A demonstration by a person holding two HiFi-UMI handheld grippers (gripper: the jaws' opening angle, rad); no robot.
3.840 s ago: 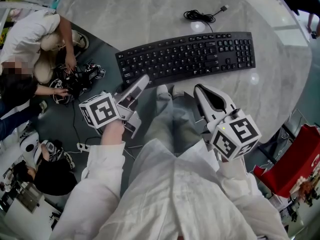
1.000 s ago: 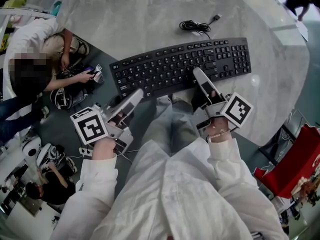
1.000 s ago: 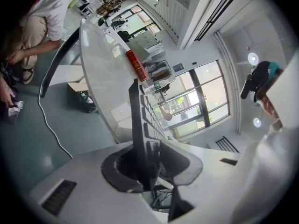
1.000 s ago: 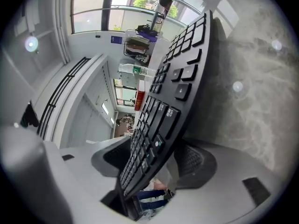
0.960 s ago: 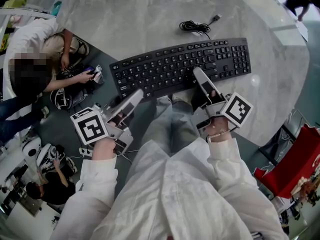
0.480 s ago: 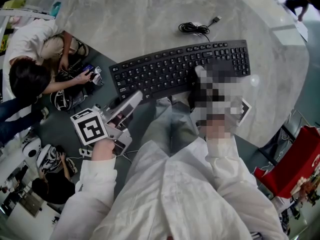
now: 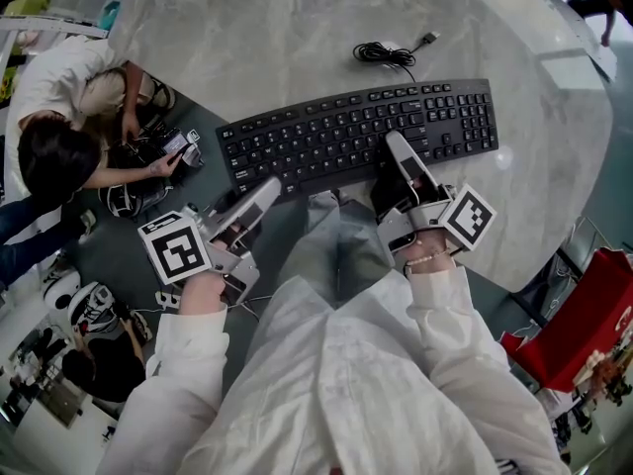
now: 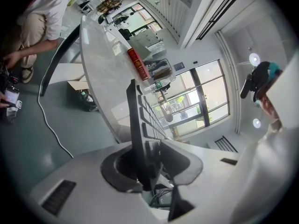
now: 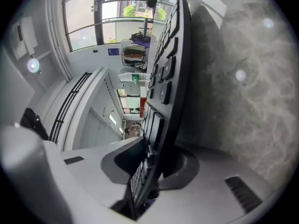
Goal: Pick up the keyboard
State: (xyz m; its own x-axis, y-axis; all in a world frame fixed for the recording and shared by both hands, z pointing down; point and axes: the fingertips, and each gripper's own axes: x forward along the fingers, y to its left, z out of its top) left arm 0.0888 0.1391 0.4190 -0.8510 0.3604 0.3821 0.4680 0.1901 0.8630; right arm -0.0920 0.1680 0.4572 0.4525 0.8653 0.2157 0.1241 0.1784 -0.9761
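Crosswise, keyboard point(image 7: 316, 142) on table point(image 7: 297, 28), long axis left-right, number pad point(image 7: 473, 117) at right

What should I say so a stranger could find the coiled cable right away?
On the pale marble table, find the long black keyboard near the front edge. Just beyond its far edge lies the cable. Unlike the flat keyboard, it is a small black coil with a plug end trailing off to the right.

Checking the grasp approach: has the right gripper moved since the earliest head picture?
Yes. The right gripper went forward from off the table onto the near edge of the keyboard; its jaws have just been closing and now clamp it.
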